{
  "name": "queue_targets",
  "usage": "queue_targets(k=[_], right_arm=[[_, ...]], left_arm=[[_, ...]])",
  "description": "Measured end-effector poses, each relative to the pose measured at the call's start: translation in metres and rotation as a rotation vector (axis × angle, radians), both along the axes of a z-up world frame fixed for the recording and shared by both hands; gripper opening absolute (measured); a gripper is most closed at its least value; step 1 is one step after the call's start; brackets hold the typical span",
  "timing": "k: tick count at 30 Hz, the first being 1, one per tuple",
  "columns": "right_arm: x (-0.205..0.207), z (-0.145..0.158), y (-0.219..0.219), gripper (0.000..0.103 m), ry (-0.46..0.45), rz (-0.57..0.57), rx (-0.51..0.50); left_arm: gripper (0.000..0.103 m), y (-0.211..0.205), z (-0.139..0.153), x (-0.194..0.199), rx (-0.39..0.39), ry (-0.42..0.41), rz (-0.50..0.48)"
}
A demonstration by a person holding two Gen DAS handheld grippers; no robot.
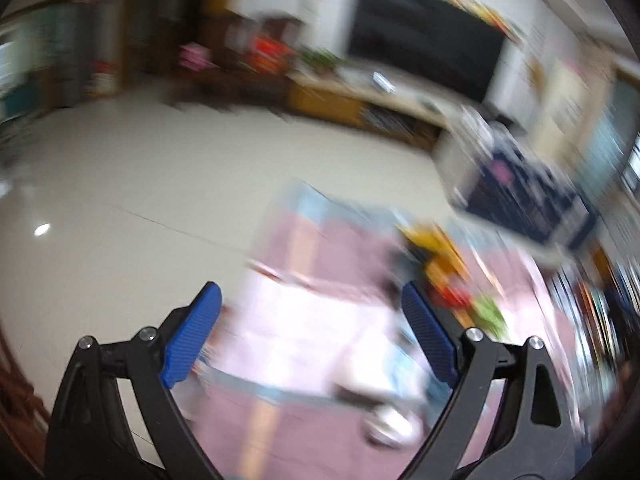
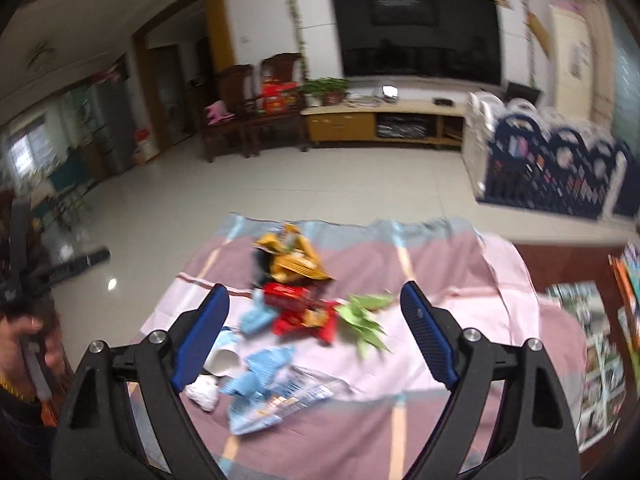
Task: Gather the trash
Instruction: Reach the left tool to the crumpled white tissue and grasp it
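Observation:
A pile of trash lies on a pink and mauve striped cloth (image 2: 440, 264) over the table. It holds a yellow snack bag (image 2: 294, 258), red wrappers (image 2: 298, 306), green leaves (image 2: 366, 320), light blue wrappers (image 2: 264, 364), a white paper cup (image 2: 222, 360) and a clear plastic bag (image 2: 288, 398). My right gripper (image 2: 314, 291) hovers open just short of the pile, with nothing between its fingers. The left wrist view is badly blurred. There my left gripper (image 1: 311, 291) is open over the cloth (image 1: 320, 328), and the yellow bag (image 1: 432, 244) and red wrappers (image 1: 452, 296) lie to its right.
Magazines (image 2: 592, 344) lie on dark wood at the right edge of the table. Beyond are the tiled floor (image 2: 280, 176), a navy and white playpen fence (image 2: 552, 168), a TV cabinet (image 2: 384, 124) and wooden chairs (image 2: 256, 112). A hand (image 2: 24, 344) grips a handle at far left.

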State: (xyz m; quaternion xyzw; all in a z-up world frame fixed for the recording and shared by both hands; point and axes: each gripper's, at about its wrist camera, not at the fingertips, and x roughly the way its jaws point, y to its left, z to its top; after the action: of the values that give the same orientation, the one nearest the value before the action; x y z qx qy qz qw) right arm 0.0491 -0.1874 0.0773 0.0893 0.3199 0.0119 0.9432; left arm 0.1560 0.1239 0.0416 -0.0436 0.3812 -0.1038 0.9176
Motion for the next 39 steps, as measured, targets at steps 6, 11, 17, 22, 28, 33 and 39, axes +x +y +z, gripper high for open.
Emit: queue_targets(k=[6,11,17,22,28,33,39], right_arm=[[0.001,-0.029,-0.038,0.085,0.136,0.003,0.041],[-0.002,-0.044,-0.035,0.085,0.194,0.041,0.046],[0.004,-0.049,-0.022,0.085,0.207,0.063,0.022],[0.007,-0.053,-0.018,0.085,0.220,0.067,0.020],[0.010,-0.060,-0.016,0.085,0.238,0.072,0.018],[0.013,-0.063,-0.012,0.085,0.246,0.081,0.015],[0.016,-0.066,-0.008,0.085,0.255,0.096,0.012]], left_arm=[[0.091,-0.092,-0.034,-0.038,0.146,0.113,-0.236],[0.091,-0.127,-0.050,-0.064,0.254,0.131,-0.329],[0.091,-0.122,-0.065,-0.061,0.274,0.202,-0.323],[0.091,-0.111,-0.073,-0.053,0.249,0.267,-0.311],[0.091,-0.102,-0.101,-0.041,0.220,0.374,-0.318],[0.085,-0.103,-0.131,-0.034,0.250,0.441,-0.306],[0.070,-0.111,-0.150,-0.022,0.258,0.471,-0.299]])
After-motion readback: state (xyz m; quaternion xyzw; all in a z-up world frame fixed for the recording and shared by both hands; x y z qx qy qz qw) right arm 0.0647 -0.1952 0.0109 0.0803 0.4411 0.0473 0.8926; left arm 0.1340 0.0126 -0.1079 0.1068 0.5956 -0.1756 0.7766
